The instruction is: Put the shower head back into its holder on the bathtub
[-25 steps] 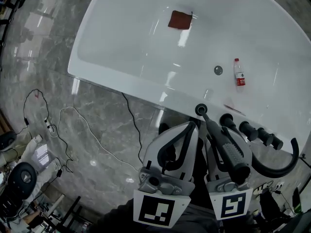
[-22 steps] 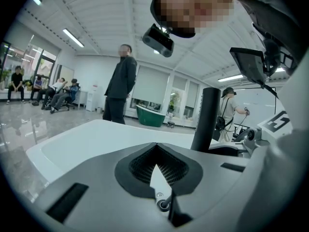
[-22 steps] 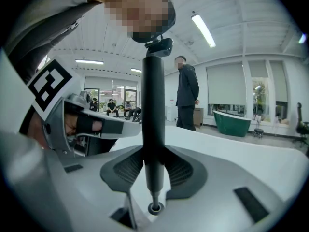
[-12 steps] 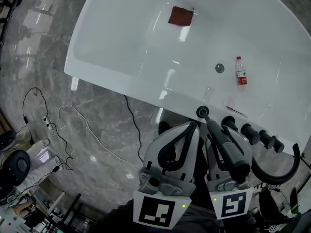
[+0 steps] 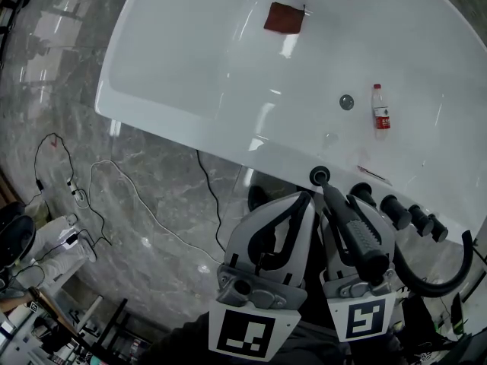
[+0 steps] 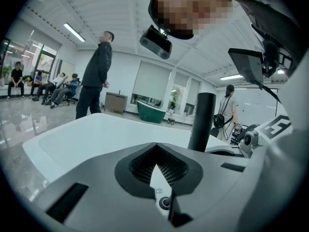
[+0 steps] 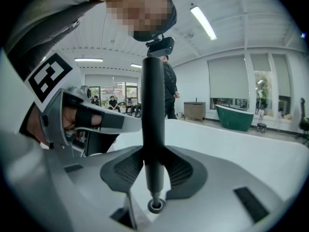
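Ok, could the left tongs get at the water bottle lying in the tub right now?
Probably yes. The left tongs are shut on nothing, and the water bottle lies uncovered in the bathtub. They would have to cross in front of the right tongs, which grip the shower head.

No text can be read: the red label on the water bottle [image 5: 381,117], lying in the bathtub [image 5: 190,59] beyond the right gripper [image 5: 340,206], is too small to make out.
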The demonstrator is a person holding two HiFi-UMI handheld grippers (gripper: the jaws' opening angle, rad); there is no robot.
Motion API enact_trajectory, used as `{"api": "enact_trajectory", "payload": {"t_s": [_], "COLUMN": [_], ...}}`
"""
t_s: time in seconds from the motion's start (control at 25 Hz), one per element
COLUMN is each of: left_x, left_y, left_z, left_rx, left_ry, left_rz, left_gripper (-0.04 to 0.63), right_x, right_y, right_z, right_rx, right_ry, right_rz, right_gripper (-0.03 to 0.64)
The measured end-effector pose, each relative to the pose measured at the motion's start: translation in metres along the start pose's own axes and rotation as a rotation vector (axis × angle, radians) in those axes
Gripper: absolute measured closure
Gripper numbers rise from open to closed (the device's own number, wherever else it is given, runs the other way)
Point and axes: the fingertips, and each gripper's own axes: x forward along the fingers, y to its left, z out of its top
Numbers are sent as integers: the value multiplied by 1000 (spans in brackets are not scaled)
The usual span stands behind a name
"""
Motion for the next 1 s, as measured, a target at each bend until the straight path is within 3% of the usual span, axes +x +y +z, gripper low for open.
{"api": "enact_trajectory", "payload": {"t_s": [0.4,1.0], "left_x": [0,4], "left_y": [-5,-14], "left_z": [-1,5], "left_rx": [26,69], "left_ry": [13,32], "left_rz": [2,72], "left_gripper": [592,592], "right_x": [-3,-8], "right_y": [-2,-1], "right_z": [-5,-11], "right_rx": [6,29], "right_ry": [-1,-16], "right_rz": [5,68], "right_gripper": [476,476]}}
